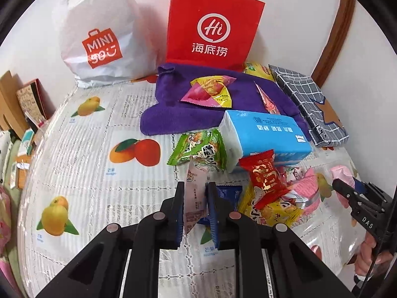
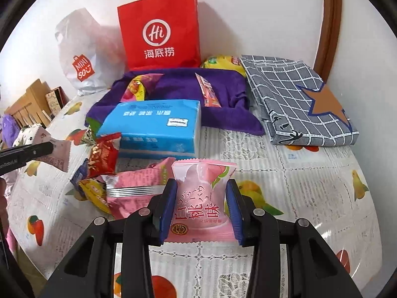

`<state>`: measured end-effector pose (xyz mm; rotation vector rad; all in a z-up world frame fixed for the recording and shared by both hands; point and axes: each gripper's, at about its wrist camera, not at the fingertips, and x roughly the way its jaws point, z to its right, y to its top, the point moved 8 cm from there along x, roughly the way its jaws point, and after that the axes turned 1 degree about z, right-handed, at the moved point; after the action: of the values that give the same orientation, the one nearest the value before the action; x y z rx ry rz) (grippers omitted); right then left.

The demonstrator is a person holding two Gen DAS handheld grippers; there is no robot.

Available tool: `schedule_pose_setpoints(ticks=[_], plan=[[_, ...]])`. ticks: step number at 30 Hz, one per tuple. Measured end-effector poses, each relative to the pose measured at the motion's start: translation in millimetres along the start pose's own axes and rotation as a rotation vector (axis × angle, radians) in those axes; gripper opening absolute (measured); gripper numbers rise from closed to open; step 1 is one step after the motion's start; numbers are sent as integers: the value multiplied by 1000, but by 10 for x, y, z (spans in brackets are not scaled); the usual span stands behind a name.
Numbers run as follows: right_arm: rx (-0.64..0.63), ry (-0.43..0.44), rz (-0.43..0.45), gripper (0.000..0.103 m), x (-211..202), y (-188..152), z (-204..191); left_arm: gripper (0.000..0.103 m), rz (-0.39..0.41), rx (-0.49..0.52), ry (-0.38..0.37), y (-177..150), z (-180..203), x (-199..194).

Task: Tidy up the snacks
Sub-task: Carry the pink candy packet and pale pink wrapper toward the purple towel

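Note:
My left gripper (image 1: 196,185) is shut on a thin pale pink snack packet (image 1: 194,198), held upright above the fruit-print tablecloth (image 1: 99,173). My right gripper (image 2: 201,182) is shut on a pink peach-flavour packet (image 2: 201,198), its blue pads pressing both sides. Between the two lies a loose pile: a red packet (image 1: 265,176), a yellow one (image 1: 275,211), a green one (image 1: 201,151) and a larger pink one (image 2: 139,181). In the left wrist view the right gripper (image 1: 347,188) shows at the right edge.
A blue tissue pack (image 1: 268,129) lies behind the pile, on the edge of a purple towel (image 1: 173,104) bearing two more packets. A red paper bag (image 1: 213,27) and a white plastic bag (image 1: 99,37) stand against the wall. A grey checked cloth (image 2: 297,99) lies folded at right.

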<state>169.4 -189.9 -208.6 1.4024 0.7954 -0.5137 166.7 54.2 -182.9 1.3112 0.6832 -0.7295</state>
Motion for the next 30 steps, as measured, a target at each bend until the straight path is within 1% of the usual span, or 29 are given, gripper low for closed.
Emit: schedule_pose_setpoints(ticks=[8,14,18,23,30], plan=[[13,-4,6,40,-47,43,11,16,30,5,-24,92,88,-149],[7,9,35,40,-157,211,-43,16,56,28,-56,245,283,-252],[17,19,56,40,-208,363,-73,16,62,40,-83,355,428,-273],[28,27,73,40,-233,600,-90,16,78,60,-95,545,579,-289],[11,32,118,40,-207,988,-98,16,99,80,-87,833,666,-269]])
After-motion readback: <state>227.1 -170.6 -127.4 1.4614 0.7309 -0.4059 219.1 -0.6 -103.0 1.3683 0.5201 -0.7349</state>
